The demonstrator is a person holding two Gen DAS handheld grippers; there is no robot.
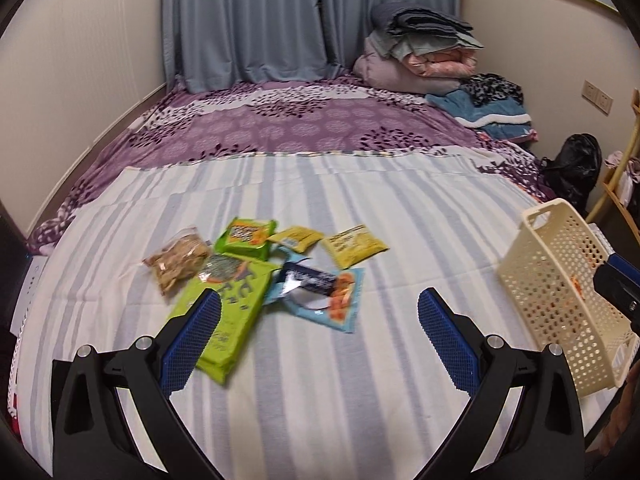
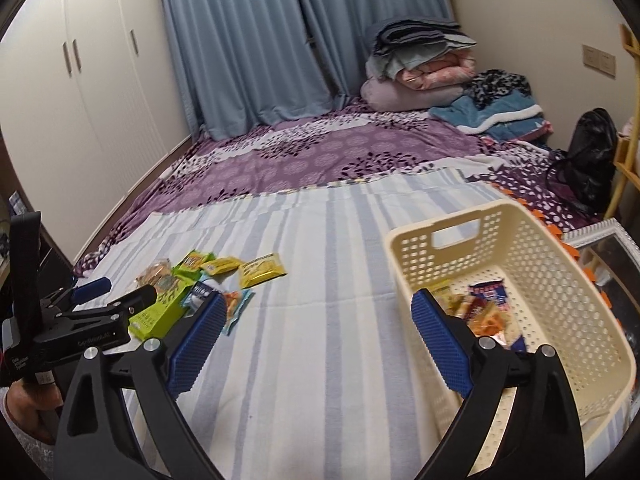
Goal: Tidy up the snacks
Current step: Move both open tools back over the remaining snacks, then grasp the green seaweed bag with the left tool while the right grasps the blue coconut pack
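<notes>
Several snack packets lie in a loose pile on the striped cloth (image 1: 320, 400): a big green packet (image 1: 224, 312), a smaller green one (image 1: 246, 236), a clear bag of brown snacks (image 1: 176, 262), two yellow packets (image 1: 354, 246) and a light blue packet (image 1: 332, 300). My left gripper (image 1: 320, 320) is open and empty just short of the pile, its left finger overlapping the big green packet. A cream perforated basket (image 2: 560, 300) stands to the right with several packets (image 2: 484, 312) inside. My right gripper (image 2: 318, 332) is open and empty, its right finger at the basket's near left wall. The left gripper (image 2: 120, 292) shows beside the snack pile (image 2: 208, 276).
The striped cloth covers the near half of a bed with a purple flowered sheet (image 1: 300, 120). Folded bedding (image 1: 420, 52) is stacked at the far right corner. A black bag (image 2: 588, 160) and a yellow wooden rack (image 2: 628, 152) stand right of the bed, a white wardrobe (image 2: 80, 80) to the left.
</notes>
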